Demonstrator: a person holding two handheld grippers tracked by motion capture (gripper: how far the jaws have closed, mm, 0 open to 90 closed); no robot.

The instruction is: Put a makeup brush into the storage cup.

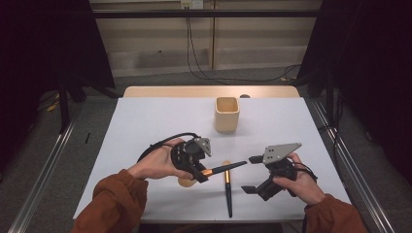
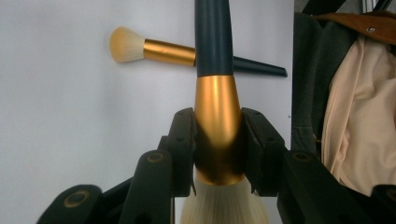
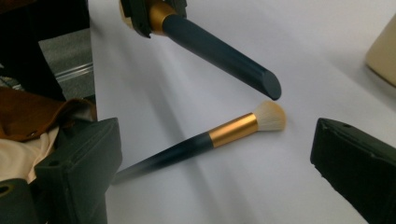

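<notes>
Left gripper is clamped on the gold ferrule of a makeup brush, handle aimed at the right gripper, whose jaws gape empty. Looks like a handover: right must close on that handle. Second brush lies on the surface; cup waits beyond.

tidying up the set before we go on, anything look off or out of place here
Nothing is spilled or damaged. One makeup brush lies flat on the white table, away from the upright cup. The left claw grips the other brush by its gold collar, handle pointing at the open right claw.
</notes>
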